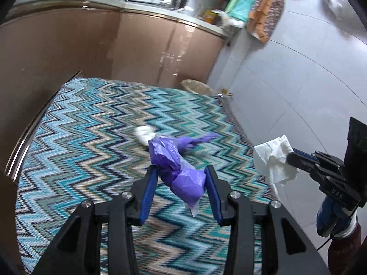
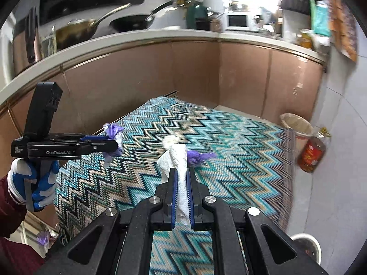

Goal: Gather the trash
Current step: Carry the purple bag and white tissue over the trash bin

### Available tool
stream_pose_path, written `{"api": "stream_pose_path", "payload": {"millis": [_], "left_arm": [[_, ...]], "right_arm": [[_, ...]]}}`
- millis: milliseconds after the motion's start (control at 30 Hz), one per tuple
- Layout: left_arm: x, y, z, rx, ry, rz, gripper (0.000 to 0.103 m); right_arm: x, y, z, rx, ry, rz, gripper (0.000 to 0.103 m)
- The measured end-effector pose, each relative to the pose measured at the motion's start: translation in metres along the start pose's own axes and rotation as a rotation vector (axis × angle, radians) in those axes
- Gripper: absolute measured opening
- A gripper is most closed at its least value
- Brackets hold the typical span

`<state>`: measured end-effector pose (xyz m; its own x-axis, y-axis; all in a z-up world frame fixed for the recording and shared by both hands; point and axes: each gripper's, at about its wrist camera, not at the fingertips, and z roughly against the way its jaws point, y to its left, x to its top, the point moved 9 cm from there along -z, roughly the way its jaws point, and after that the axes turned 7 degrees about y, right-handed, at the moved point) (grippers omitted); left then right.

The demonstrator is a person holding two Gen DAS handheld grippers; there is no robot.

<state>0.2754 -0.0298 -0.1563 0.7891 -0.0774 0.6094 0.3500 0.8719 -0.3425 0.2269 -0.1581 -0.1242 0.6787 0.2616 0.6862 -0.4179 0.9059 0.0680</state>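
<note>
My left gripper (image 1: 181,174) is shut on a crumpled purple plastic bag (image 1: 176,162) and holds it above the zigzag rug (image 1: 91,137); it also shows from the side in the right wrist view (image 2: 114,142), with the bag (image 2: 113,130) between its fingers. My right gripper (image 2: 182,171) is shut on a white paper tissue (image 2: 177,160), also seen at the right of the left wrist view (image 1: 273,158). A white crumpled wad (image 1: 143,134) and a second purple scrap (image 2: 199,155) lie on the rug.
Brown cabinets (image 1: 91,45) with a counter border the rug on the left and at the back. A lined waste bin (image 2: 298,123) and an oil bottle (image 2: 312,153) stand at the rug's far right corner by the grey tiled floor (image 1: 298,91). A white bowl (image 2: 307,247) sits on the floor at lower right.
</note>
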Motion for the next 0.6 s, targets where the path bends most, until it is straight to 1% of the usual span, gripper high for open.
{"api": "stream_pose_path", "payload": {"millis": [100,233,300,333,367,433,600], "left_arm": [[-0.003,-0.036,-0.005,-0.032,0.014,-0.05,0.04],[-0.009,-0.097,-0.027,-0.083,0.062,-0.138,0.04],[-0.013,-0.136,-0.045,-0.109,0.099,-0.198,0.04],[-0.015,-0.149,-0.05,-0.116,0.11,-0.215,0.04],[-0.017,-0.172,-0.062,-0.134,0.134,-0.249,0.04],[-0.02,-0.201,-0.078,-0.15,0.164,-0.292,0.04],[-0.025,-0.284,-0.129,-0.182,0.255,-0.41,0.04]], "right_arm": [[-0.02,-0.025,0.027,-0.039,-0.026,-0.055,0.008],[-0.052,-0.063,0.061,-0.097,-0.048,-0.141,0.008],[-0.07,-0.086,0.076,-0.13,-0.054,-0.189,0.008],[-0.079,-0.098,0.082,-0.147,-0.056,-0.211,0.008],[-0.089,-0.112,0.089,-0.169,-0.058,-0.237,0.008],[-0.106,-0.138,0.099,-0.199,-0.06,-0.287,0.008],[-0.15,-0.2,0.109,-0.266,-0.039,-0.414,0.008]]}}
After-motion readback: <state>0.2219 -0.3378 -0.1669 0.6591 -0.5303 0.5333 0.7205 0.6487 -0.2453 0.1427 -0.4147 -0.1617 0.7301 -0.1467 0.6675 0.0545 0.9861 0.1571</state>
